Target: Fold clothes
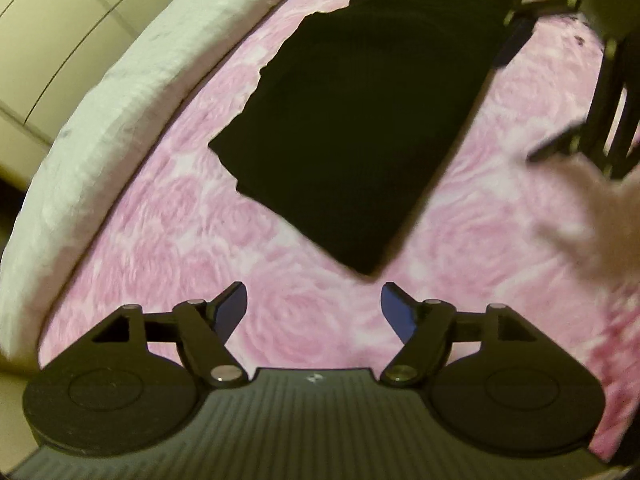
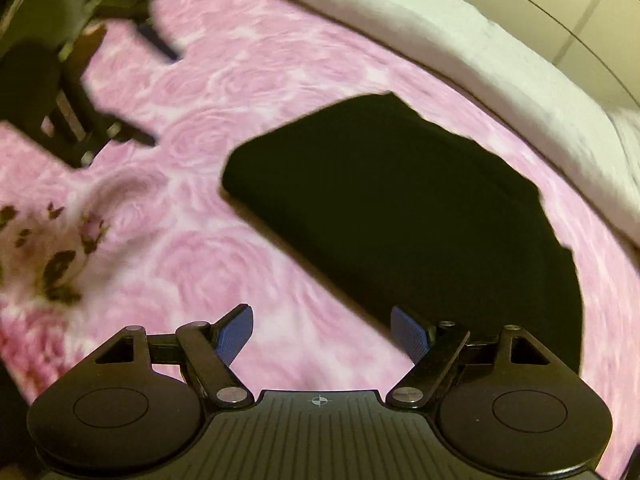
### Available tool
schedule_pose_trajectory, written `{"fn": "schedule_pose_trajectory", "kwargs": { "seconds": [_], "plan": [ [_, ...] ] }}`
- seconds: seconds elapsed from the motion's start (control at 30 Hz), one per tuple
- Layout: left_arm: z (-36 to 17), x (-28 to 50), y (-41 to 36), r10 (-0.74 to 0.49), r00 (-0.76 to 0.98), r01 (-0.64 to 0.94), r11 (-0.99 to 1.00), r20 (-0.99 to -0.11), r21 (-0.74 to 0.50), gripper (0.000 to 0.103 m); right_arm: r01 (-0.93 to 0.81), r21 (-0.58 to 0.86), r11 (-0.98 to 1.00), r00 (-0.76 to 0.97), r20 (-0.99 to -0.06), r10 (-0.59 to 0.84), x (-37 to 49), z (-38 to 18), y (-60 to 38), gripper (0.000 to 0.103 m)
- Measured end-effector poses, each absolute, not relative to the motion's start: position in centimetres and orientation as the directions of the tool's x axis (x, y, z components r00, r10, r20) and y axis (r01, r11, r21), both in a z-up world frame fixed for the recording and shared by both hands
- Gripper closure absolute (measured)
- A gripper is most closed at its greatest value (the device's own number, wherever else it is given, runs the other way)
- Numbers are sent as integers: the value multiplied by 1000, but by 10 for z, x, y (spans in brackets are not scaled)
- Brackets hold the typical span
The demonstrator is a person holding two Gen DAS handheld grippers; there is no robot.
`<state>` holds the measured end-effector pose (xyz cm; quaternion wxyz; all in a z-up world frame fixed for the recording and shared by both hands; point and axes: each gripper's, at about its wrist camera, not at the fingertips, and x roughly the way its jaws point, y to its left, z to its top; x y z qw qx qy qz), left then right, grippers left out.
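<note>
Your left claw [image 1: 314,306] was wide open and held nothing. Your right claw [image 2: 322,330] was wide open and empty too. The folded black cloth [image 1: 352,128] lay flat on the pink rose blanket [image 1: 168,232] on the bed, close to the white bedding [image 1: 120,92]. Both claws hung above the blanket, just beside the cloth.

You see a black folded cloth [image 1: 352,120] lying on a pink blanket with big rose swirls [image 1: 180,240]. A white quilt [image 1: 120,92] runs along its edge. Both your grippers are black with blue pads [image 2: 240,332]. One sleeve [image 2: 44,248] is white with brown spots.
</note>
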<state>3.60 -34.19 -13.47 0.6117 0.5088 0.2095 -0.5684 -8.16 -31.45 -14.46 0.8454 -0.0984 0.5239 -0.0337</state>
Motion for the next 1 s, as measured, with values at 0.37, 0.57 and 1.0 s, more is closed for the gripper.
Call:
{"fn": "schedule_pose_trajectory", "kwargs": {
  "seconds": [0.37,0.57,1.0],
  "plan": [
    [-190,120,-356,-595,168,901,-230,-786,367,27,-270,-455,849,442,-841,-311,20,-254,-269,24],
    [-212,126,-370,-631,129,818,-368,-765,442,22,-273,-442,855,476,-834,-279,38,-257,-278,64],
    [-278,130,-445,-772,26,282,-604,-635,746,18,-68,-326,943,523,-816,-245,45,-189,-322,82]
  ]
}}
